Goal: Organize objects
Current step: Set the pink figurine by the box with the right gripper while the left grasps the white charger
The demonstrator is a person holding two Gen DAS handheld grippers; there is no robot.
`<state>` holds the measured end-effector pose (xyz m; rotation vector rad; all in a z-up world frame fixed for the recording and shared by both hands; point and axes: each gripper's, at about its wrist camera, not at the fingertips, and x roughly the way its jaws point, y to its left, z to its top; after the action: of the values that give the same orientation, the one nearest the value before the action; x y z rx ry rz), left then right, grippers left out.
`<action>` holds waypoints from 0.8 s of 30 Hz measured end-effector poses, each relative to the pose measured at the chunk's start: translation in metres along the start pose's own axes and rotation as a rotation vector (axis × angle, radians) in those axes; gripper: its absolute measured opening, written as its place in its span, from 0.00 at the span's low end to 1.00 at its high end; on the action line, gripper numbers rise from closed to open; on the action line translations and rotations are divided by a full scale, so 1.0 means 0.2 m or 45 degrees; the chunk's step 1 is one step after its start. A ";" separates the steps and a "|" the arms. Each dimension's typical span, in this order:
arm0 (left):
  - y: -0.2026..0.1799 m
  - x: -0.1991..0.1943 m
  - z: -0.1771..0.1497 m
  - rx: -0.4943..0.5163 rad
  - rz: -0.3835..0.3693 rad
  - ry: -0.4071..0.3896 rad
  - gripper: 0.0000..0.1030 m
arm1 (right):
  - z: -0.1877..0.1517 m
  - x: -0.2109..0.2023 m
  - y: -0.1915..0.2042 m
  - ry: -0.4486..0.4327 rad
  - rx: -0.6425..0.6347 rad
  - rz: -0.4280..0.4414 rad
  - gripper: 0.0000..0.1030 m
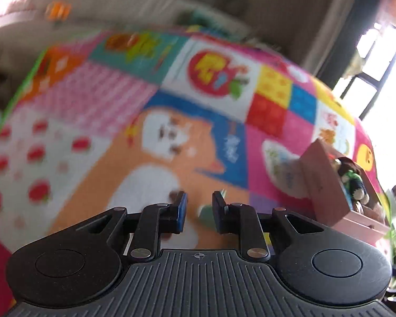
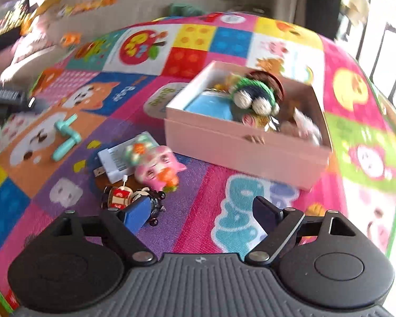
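Pink box (image 2: 240, 142): rectangular, smooth-walled, lid off, standing on the play mat (image 2: 198, 227) toward its far right part. It is filled with soft toys. A knitted figure (image 2: 253, 95) in green, dark and white yarn lies on top; a blue plush item (image 2: 211, 105) sits along the left inner wall. The other contents are too blurred to identify. From the left wrist view the same box (image 1: 327, 185) appears at the right edge.

Loose items on the mat, left of the box: a mint-green plastic crank-shaped piece (image 2: 66, 137); a flat white charger block (image 2: 116, 163) with metal prongs; a pink glossy figurine (image 2: 158, 169) lying partly on the charger; a small red-and-black figure (image 2: 121, 195) nearest the camera.

Play mat: woven texture, bright patchwork of cartoon panels.

Right gripper (image 2: 200, 216): jaws wide apart, nothing between them, above the mat.

Left gripper (image 1: 199, 214): jaws narrowed, a gap visible; a small green shape (image 1: 206, 215) sits in that gap, contact not determinable owing to blur.
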<state>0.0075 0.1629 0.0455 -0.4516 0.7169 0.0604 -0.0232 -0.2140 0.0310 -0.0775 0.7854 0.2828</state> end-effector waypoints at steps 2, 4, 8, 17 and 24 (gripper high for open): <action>0.01 0.07 -0.01 -0.079 -0.019 0.039 0.22 | -0.01 0.05 -0.03 0.005 0.101 0.014 0.82; -0.02 0.14 -0.01 -0.108 -0.046 0.054 0.22 | -0.02 0.06 -0.04 0.004 0.170 0.030 0.82; -0.18 0.28 -0.03 -0.021 -0.145 0.112 0.22 | -0.03 0.05 -0.02 -0.002 0.134 0.094 0.85; -0.47 0.22 -0.10 0.316 -0.288 0.043 0.22 | 0.00 0.08 0.16 -0.045 0.019 0.170 0.87; -0.51 0.06 -0.13 0.549 -0.368 0.055 0.22 | 0.16 0.29 0.09 -0.033 0.160 0.106 0.76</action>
<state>0.0202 0.0596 0.0591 -0.1389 0.6778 -0.3709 0.0325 -0.1775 0.0129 0.0772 0.7798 0.3121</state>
